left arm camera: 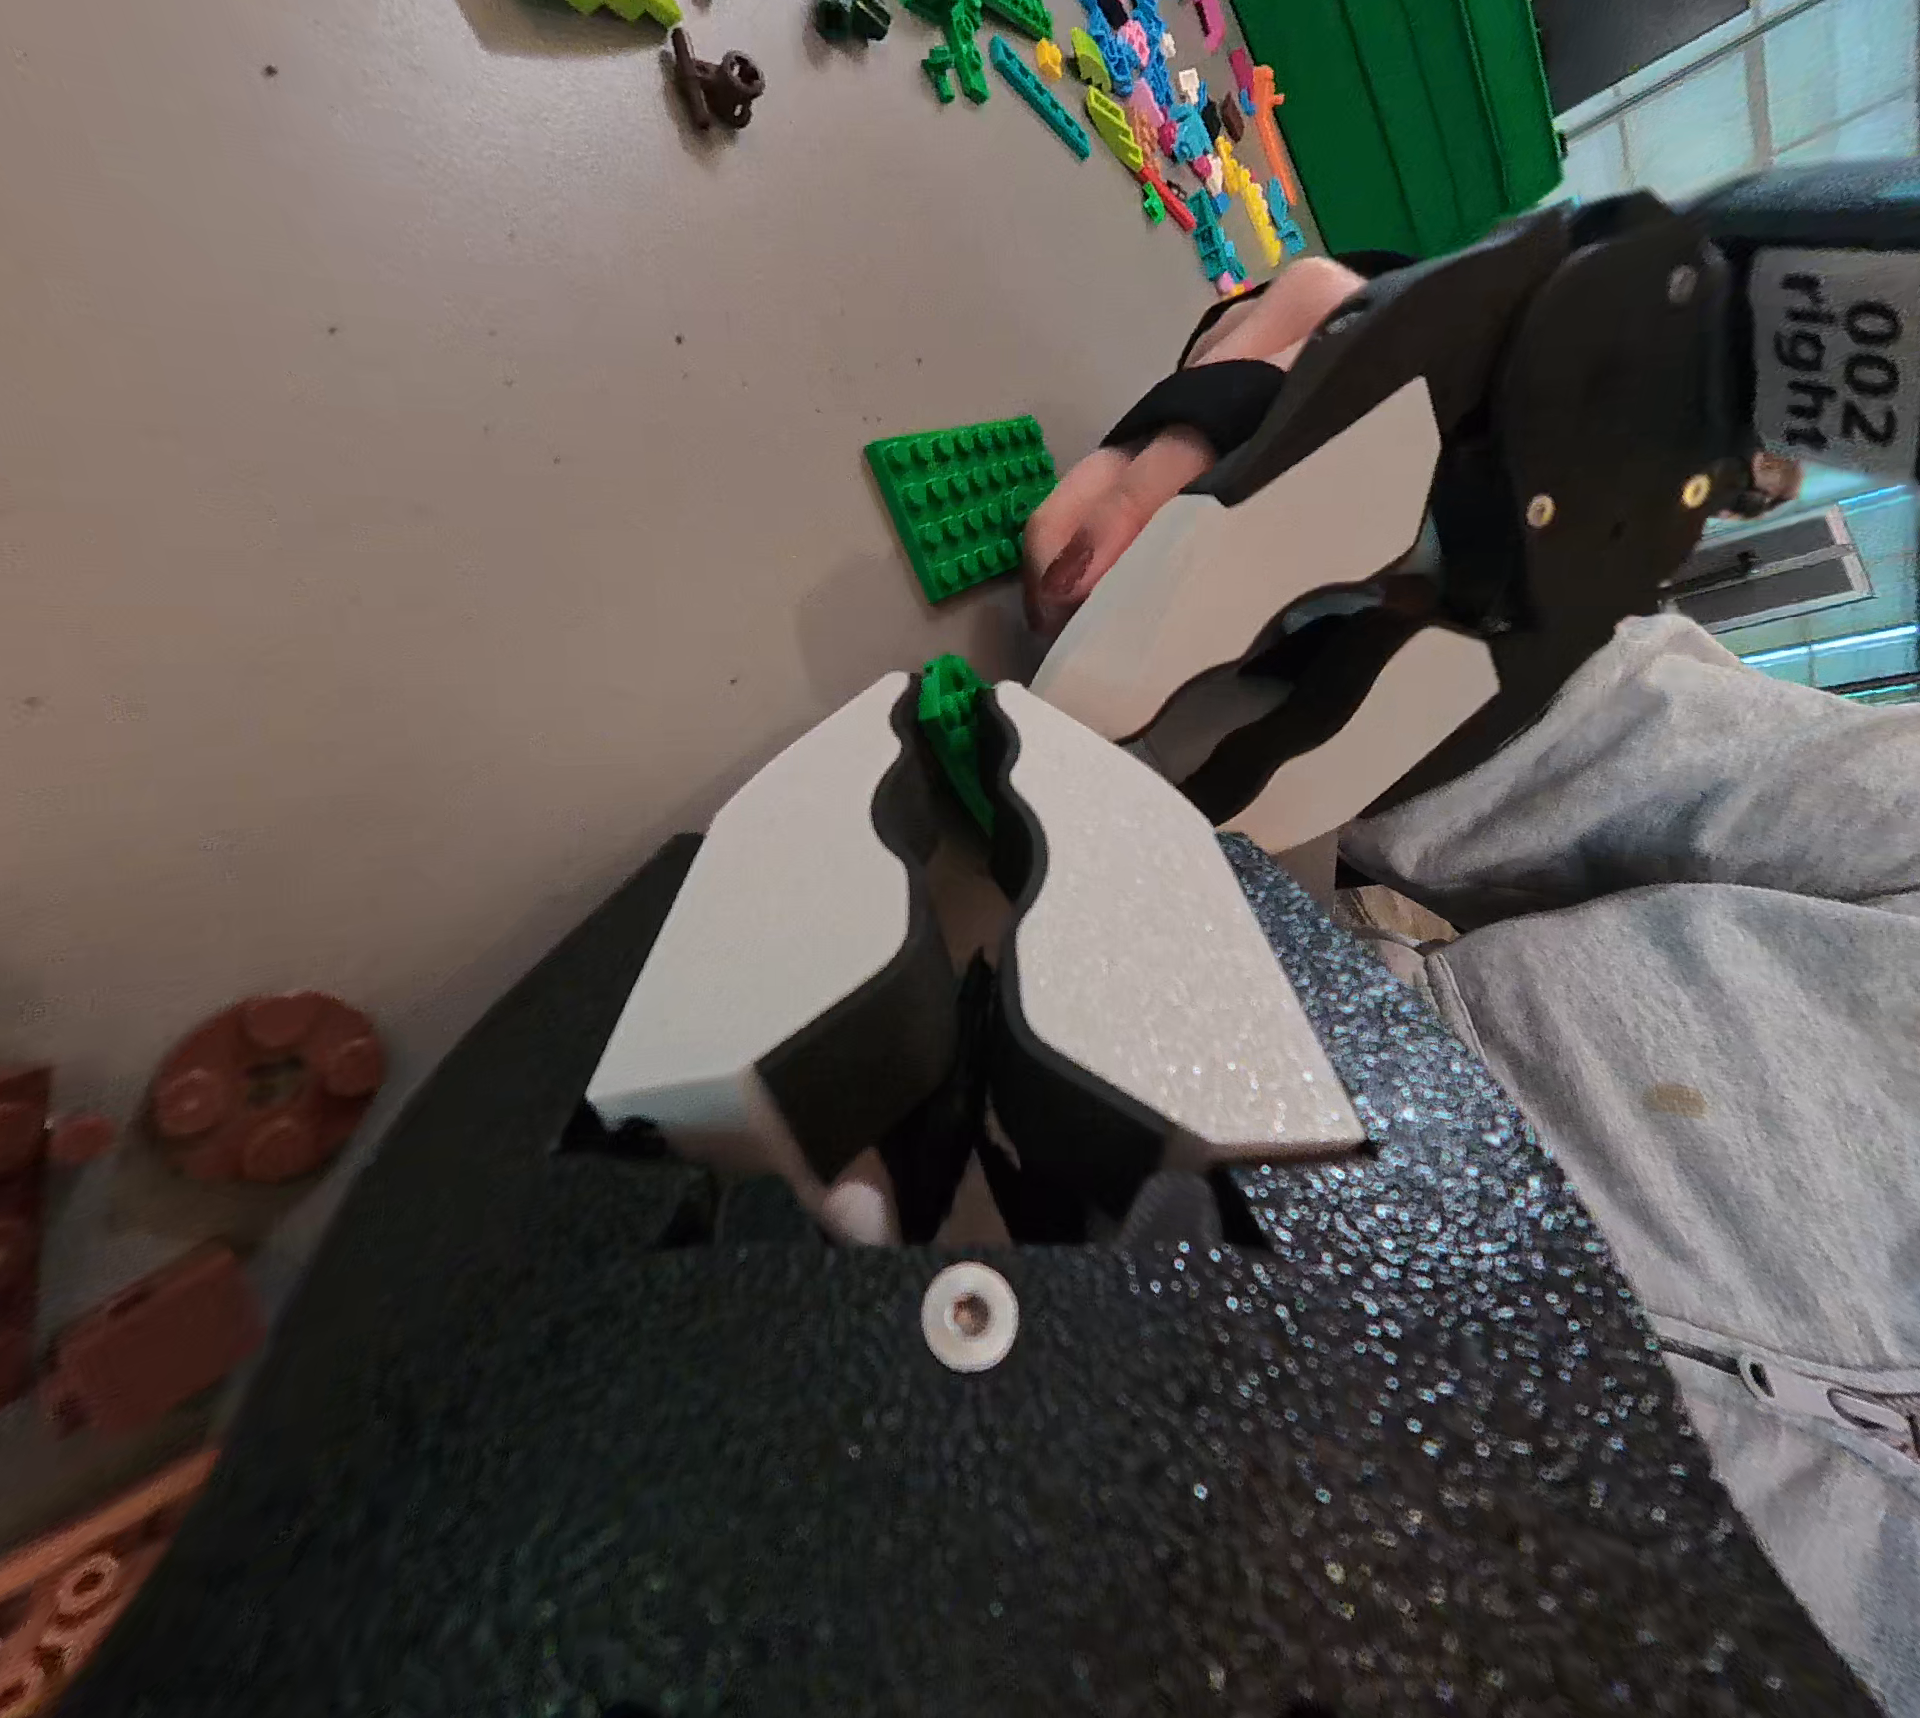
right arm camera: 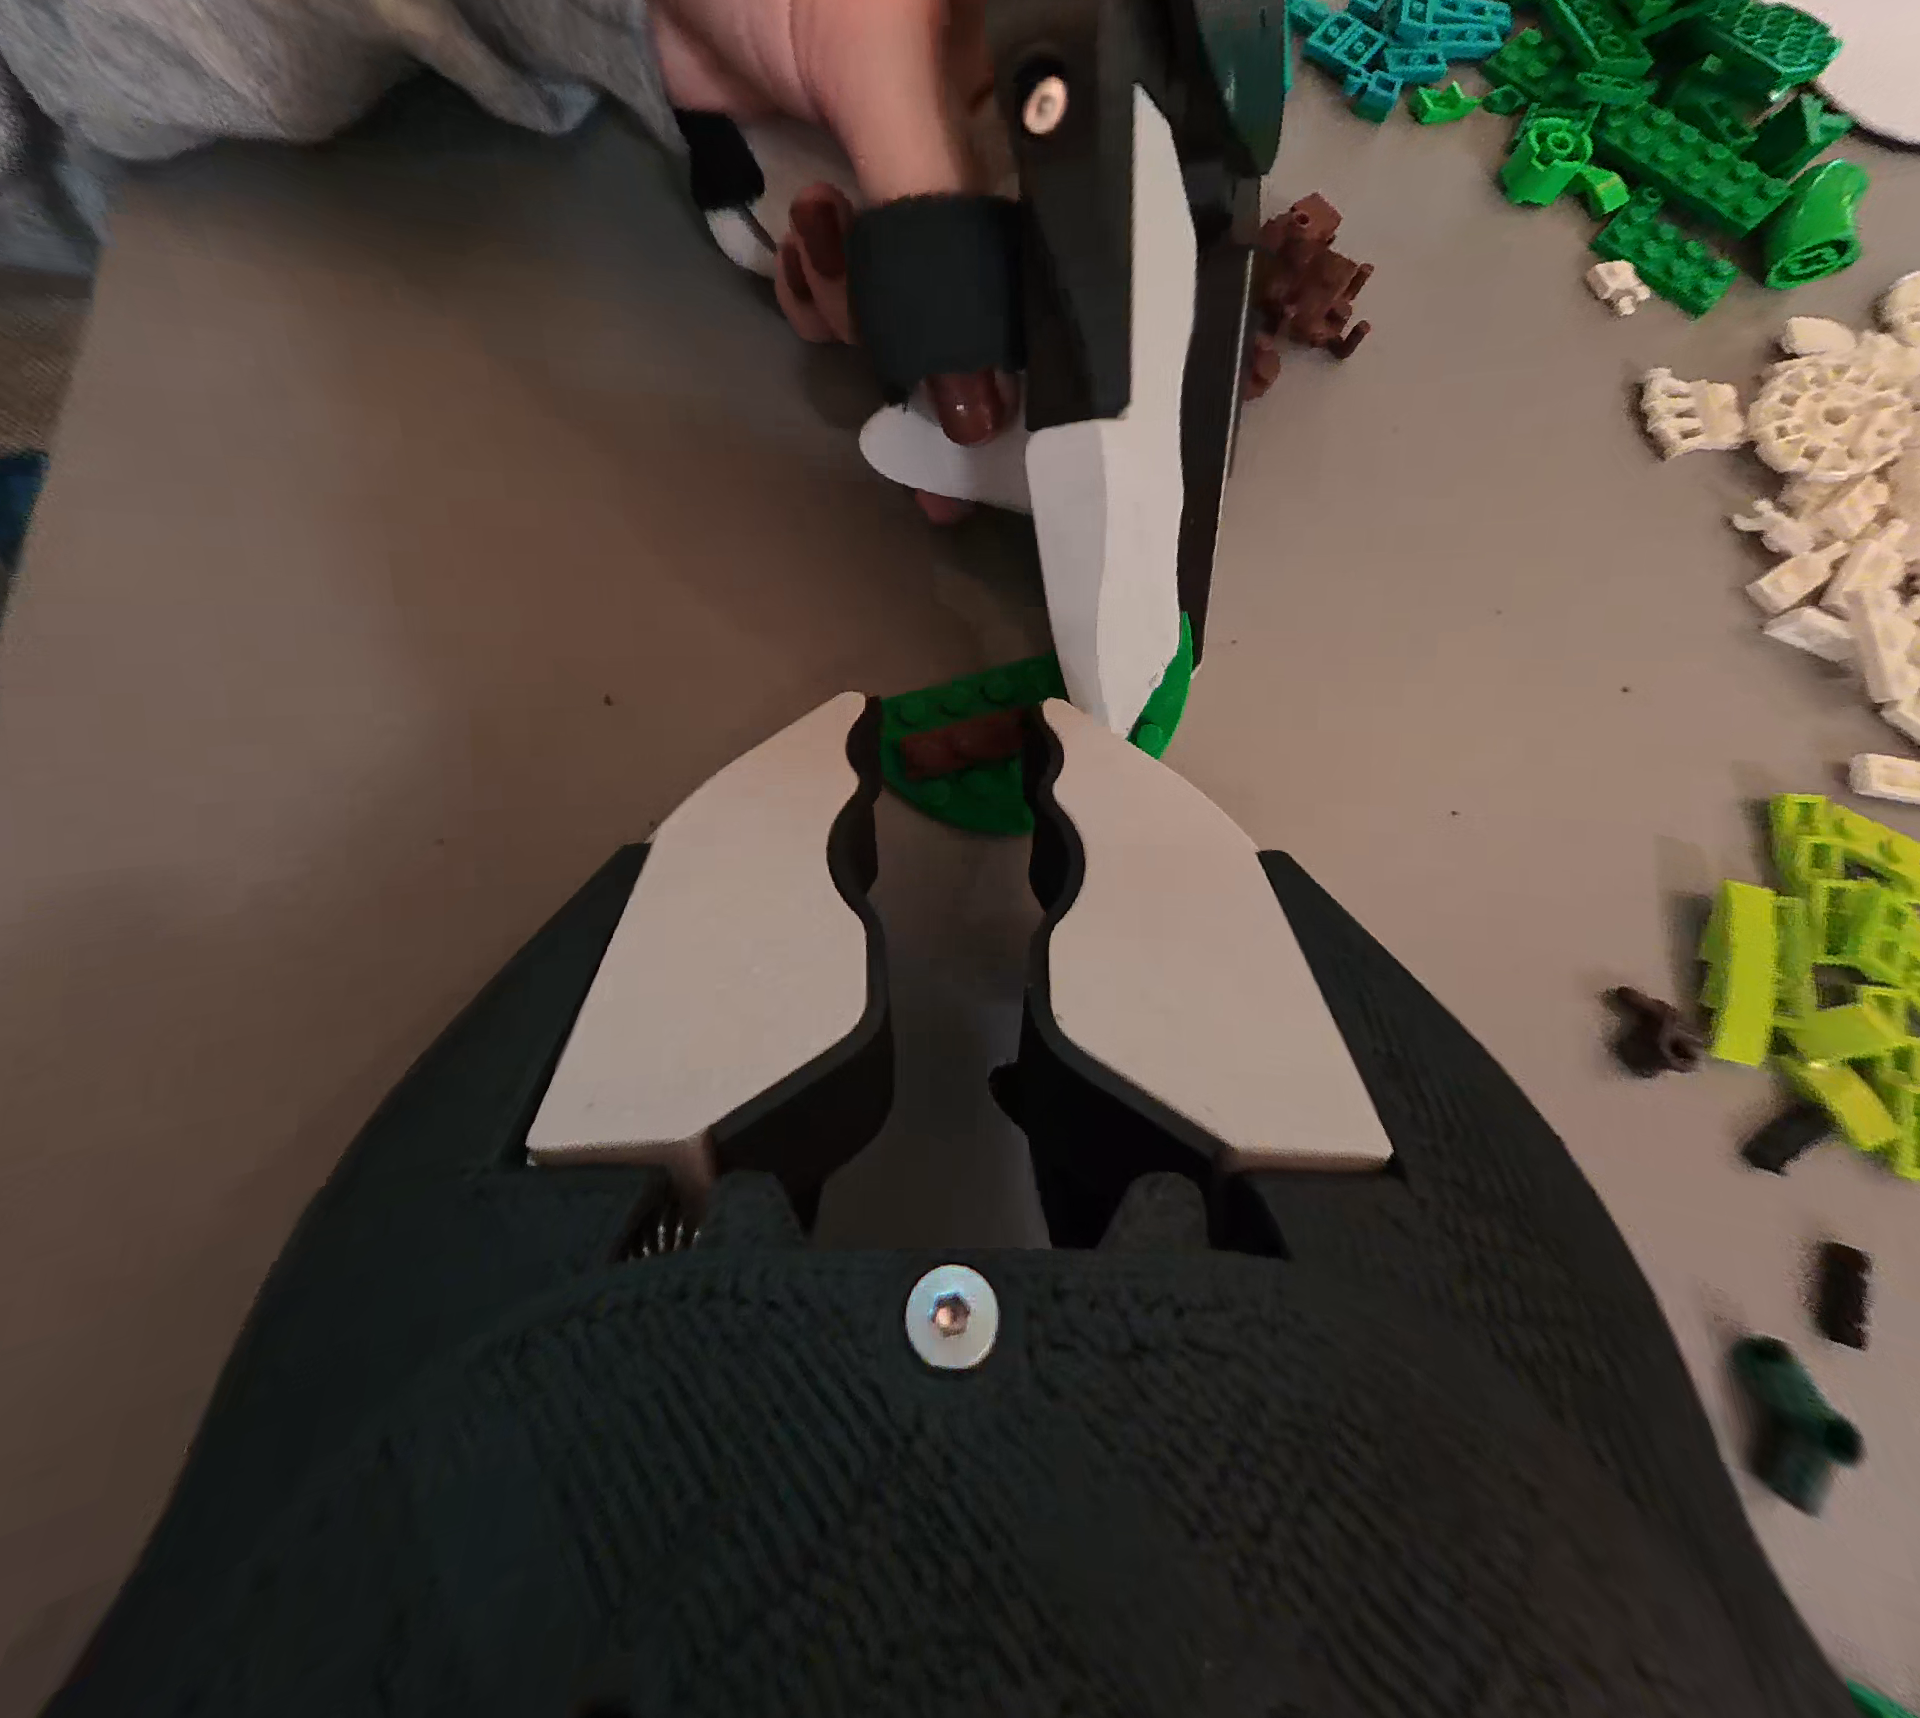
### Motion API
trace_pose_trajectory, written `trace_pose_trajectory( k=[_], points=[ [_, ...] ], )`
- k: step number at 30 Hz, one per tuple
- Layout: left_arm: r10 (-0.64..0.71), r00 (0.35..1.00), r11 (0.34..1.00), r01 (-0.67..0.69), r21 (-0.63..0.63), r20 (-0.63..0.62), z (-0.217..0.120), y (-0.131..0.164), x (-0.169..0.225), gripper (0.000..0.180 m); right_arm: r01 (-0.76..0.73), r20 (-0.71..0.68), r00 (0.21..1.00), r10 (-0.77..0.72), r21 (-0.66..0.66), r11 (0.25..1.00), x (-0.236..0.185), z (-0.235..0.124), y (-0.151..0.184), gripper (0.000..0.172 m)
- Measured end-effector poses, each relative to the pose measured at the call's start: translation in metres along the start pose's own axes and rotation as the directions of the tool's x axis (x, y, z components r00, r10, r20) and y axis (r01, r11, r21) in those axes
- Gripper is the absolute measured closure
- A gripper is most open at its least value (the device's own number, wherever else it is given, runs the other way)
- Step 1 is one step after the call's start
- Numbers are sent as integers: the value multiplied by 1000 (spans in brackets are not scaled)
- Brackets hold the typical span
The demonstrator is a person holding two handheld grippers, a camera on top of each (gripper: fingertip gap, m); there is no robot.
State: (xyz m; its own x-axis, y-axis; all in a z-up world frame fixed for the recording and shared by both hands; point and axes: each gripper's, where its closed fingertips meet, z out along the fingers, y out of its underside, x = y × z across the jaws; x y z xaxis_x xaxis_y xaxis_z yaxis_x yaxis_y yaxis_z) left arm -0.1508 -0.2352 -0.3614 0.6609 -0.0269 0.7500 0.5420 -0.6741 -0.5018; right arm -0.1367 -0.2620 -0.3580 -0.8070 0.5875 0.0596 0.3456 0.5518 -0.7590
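**Green plate pinched on edge, second gripper hovering open**

Clamping a round green studded plate [left arm camera: 961,738] by its edge, the left gripper [left arm camera: 951,702] has its two pads nearly together with only the thin plate between them. In the right wrist view that same plate [right arm camera: 961,795] shows flat-on, with a small brown brick [right arm camera: 961,749] fixed across its studs, and the left gripper's pale fingers [right arm camera: 1117,525] come down onto its far rim.

The right gripper [right arm camera: 956,723] stands partly open, its jaws apart with the plate and brown brick seen through the gap; whether its pads touch either piece cannot be told from here.

On the grey table [left arm camera: 416,421] a rectangular green studded plate [left arm camera: 956,505] lies just beyond the grippers. Heaps of green bricks [right arm camera: 1662,89], white pieces [right arm camera: 1829,463] and lime pieces [right arm camera: 1818,972] lie well apart to the right gripper's right.
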Motion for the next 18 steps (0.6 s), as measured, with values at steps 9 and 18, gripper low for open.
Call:
trace_pose_trajectory(
  k=[9, 18],
  points=[
    [31, 999, 999, -31, -30, -10, 2, 4, 3, 174, -89, 117, 990, 81, 67, 994, -7, -4, -2, 147],
    [50, 998, 997, -51, -53, -24, 4, 8, 7, 174, -111, 171, 981, 95, 90, 990, -13, -7, -2, 148]
  ],
)
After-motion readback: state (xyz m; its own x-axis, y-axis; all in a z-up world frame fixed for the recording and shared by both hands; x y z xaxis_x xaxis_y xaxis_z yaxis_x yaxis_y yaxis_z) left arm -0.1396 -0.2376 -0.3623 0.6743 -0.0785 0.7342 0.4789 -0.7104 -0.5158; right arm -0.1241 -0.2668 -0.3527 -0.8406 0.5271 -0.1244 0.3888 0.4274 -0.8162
